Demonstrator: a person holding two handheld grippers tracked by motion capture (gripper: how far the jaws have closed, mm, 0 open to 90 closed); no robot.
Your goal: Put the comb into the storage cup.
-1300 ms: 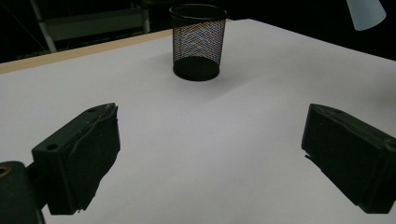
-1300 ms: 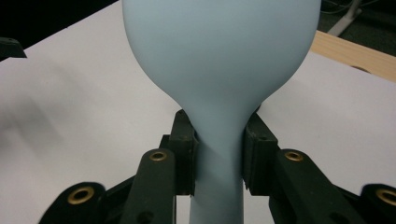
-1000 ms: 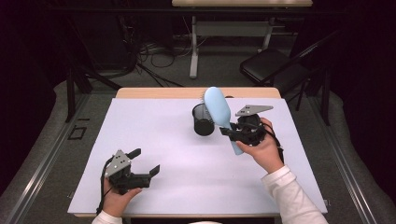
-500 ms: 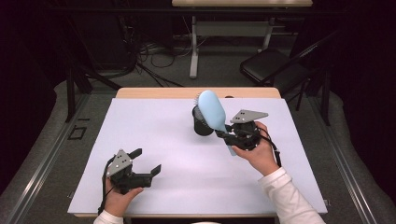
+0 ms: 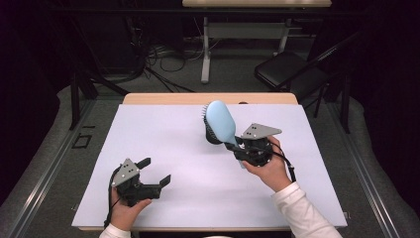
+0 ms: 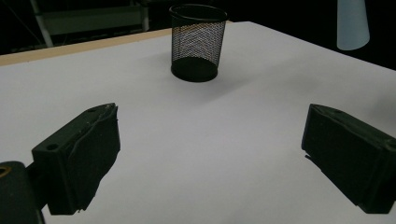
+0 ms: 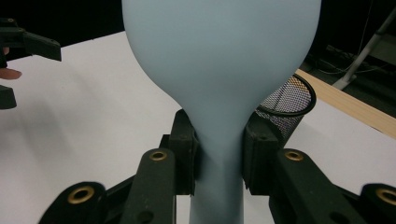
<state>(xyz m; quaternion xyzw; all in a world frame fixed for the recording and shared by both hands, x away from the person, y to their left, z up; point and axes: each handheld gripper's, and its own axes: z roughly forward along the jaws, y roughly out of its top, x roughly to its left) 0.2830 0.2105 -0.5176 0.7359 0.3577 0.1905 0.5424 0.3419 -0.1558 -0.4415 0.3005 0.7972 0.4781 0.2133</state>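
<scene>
White table cover (image 5: 168, 144), wooden edge, dark room, folding chair (image 5: 289, 74).

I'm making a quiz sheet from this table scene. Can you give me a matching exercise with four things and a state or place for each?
Things:
1. hairbrush
2. mesh cup
3. left gripper
4. right gripper

States:
A. open, with nothing between its fingers
B. light blue, clamped at the neck
C. black, standing upright on the white table
D. shut on the brush's neck

Pairs: 1-B, 2-C, 3-A, 4-D
</scene>
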